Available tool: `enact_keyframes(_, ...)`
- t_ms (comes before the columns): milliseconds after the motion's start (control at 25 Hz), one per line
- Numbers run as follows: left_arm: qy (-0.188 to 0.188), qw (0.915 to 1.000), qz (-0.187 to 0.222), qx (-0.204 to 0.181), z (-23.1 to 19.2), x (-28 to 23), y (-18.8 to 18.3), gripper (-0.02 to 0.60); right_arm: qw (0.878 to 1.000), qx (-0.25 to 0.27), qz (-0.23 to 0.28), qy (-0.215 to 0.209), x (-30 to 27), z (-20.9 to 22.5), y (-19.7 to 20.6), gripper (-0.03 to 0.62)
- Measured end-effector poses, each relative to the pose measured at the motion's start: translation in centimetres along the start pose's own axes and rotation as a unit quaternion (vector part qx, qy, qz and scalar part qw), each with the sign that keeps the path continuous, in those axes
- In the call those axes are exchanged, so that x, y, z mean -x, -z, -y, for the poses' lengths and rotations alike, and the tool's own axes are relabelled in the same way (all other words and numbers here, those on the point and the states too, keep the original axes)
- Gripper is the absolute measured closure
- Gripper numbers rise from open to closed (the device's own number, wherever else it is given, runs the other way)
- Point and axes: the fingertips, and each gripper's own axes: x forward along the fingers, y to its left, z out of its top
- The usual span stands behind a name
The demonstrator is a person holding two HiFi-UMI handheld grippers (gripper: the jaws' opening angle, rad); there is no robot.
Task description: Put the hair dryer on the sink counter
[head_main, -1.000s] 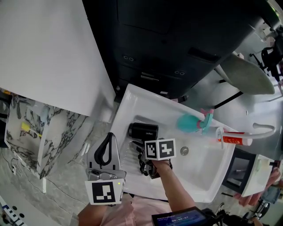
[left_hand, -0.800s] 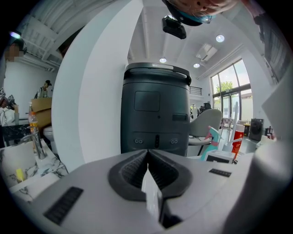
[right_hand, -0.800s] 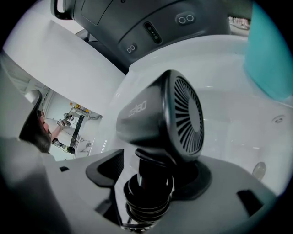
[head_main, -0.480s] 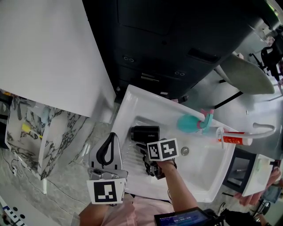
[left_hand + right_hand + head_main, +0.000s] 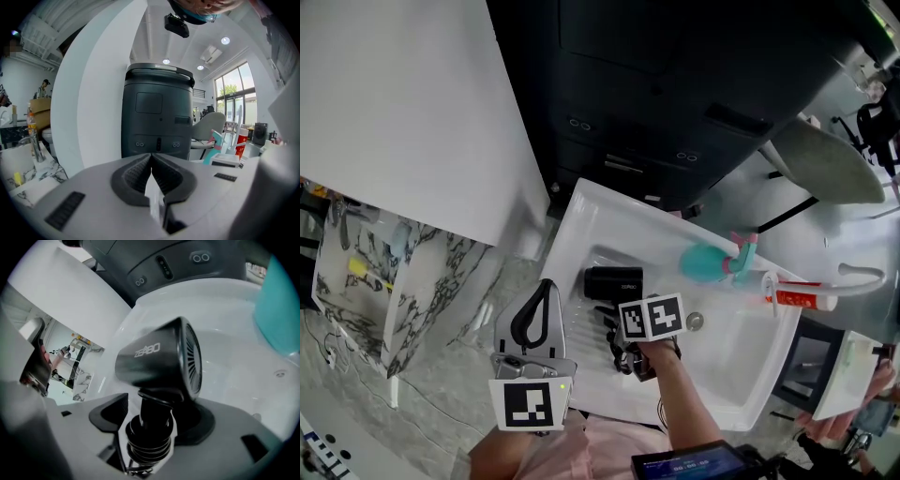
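Right gripper view shows right gripper (image 5: 157, 412) clamping hair dryer (image 5: 154, 359); left gripper (image 5: 151, 163) apparently closed.

The black hair dryer (image 5: 614, 283) was clamped by its handle in the right gripper (image 5: 151, 420); it was held over the white sink (image 5: 727, 375).
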Motion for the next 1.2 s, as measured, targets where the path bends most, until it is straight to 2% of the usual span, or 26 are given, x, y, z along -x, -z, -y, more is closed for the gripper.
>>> enact_keyframes(160,0.001,1.0000,0.001,0.001,0.0,0.1,-0.1,0.571,0.999,0.037,-0.011,0.037,0.6,0.8,0.4,0.292)
enact_keyframes(240,0.001,1.0000,0.002,0.003,-0.1,0.1,-0.1,0.571,0.999,0.031,-0.010,0.032,0.7,0.9,0.4,0.315)
enact_keyframes(480,0.002,1.0000,0.003,-0.003,-0.1,0.2,-0.1,0.571,1.000,0.003,-0.001,0.010,0.8,1.1,0.6,0.316)
enact_keyframes(720,0.005,1.0000,0.004,-0.005,0.0,0.2,-0.1,0.571,0.996,-0.063,0.012,-0.068,1.6,0.2,0.1,0.289)
enact_keyframes(920,0.009,0.9998,0.008,-0.014,0.0,0.2,-0.3,0.571,0.999,-0.033,0.006,-0.019,2.1,1.4,0.6,0.355)
enact_keyframes(1040,0.007,0.9999,0.007,-0.010,-0.2,0.3,-0.1,0.571,0.998,-0.058,0.022,-0.021,2.4,2.0,0.7,0.353)
enact_keyframes(1200,0.006,1.0000,0.003,0.001,0.0,0.3,0.2,0.571,0.993,-0.096,0.048,-0.043,2.2,2.1,0.3,0.388)
